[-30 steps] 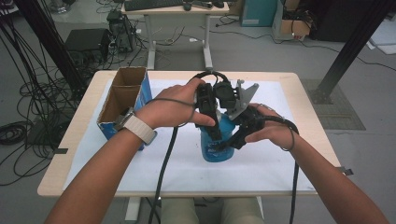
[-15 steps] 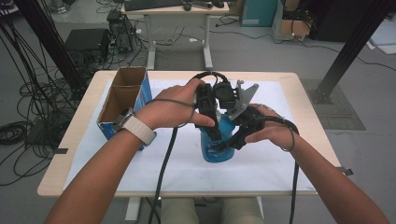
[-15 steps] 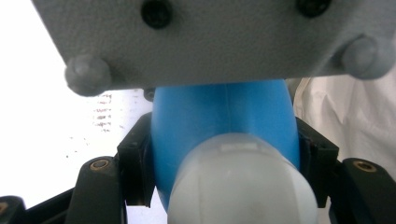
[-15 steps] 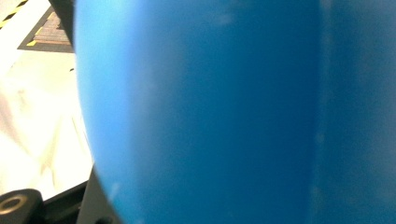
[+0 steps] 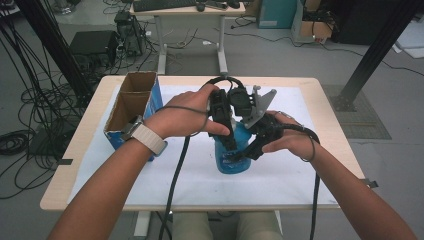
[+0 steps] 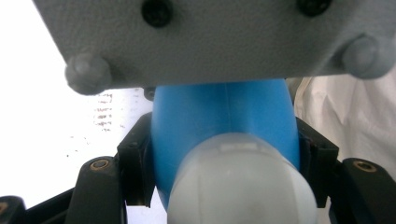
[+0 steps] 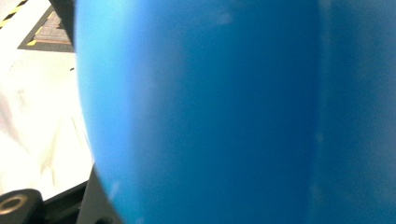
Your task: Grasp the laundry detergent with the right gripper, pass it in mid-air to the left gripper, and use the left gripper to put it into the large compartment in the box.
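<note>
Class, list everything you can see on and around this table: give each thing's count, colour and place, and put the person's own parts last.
Bottle: one, blue with a pale cap, upright mid-table, clamped by both grippers.
Cardboard box: one, brown with blue sides, open, left side of the table.
White sheet: one, covering the tabletop.
Table: one, light wood.
Desk: one, behind the table, bearing a keyboard.
Cables: many, black, on the floor at left.
Left gripper: one, black, jaws shut on the bottle.
Right gripper: one, black, jaws shut on the bottle.
Watch: one, pale strap, left wrist.
</note>
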Demonstrator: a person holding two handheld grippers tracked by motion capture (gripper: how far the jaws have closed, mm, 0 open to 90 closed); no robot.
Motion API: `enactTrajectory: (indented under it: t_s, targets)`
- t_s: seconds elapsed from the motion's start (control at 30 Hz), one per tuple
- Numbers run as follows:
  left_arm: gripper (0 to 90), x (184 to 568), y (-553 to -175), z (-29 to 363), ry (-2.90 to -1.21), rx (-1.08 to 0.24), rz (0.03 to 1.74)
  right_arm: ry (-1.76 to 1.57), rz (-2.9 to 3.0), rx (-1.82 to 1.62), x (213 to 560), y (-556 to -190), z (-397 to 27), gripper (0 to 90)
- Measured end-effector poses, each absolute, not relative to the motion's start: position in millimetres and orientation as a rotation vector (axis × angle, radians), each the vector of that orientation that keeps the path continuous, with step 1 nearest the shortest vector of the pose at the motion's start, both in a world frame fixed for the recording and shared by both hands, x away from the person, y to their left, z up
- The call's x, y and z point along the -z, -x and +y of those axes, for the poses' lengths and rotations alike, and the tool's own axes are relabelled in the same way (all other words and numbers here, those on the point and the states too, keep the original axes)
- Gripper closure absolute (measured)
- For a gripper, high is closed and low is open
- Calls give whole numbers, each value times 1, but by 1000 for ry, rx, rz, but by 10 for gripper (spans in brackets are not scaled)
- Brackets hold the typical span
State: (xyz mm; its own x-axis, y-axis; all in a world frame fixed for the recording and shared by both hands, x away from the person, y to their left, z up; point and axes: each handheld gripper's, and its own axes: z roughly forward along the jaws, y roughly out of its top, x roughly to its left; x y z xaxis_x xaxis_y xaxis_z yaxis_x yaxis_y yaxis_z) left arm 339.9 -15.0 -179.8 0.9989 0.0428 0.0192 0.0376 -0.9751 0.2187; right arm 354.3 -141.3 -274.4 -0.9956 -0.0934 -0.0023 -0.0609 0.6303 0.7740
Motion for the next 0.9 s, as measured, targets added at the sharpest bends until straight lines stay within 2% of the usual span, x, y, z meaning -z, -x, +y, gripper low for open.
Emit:
enactTrajectory:
  t_s: [0.9]
  targets:
    - [371, 180, -340, -15, -2921, -41, 60, -141, -2804, 1329, 274, -355, -142, 428]
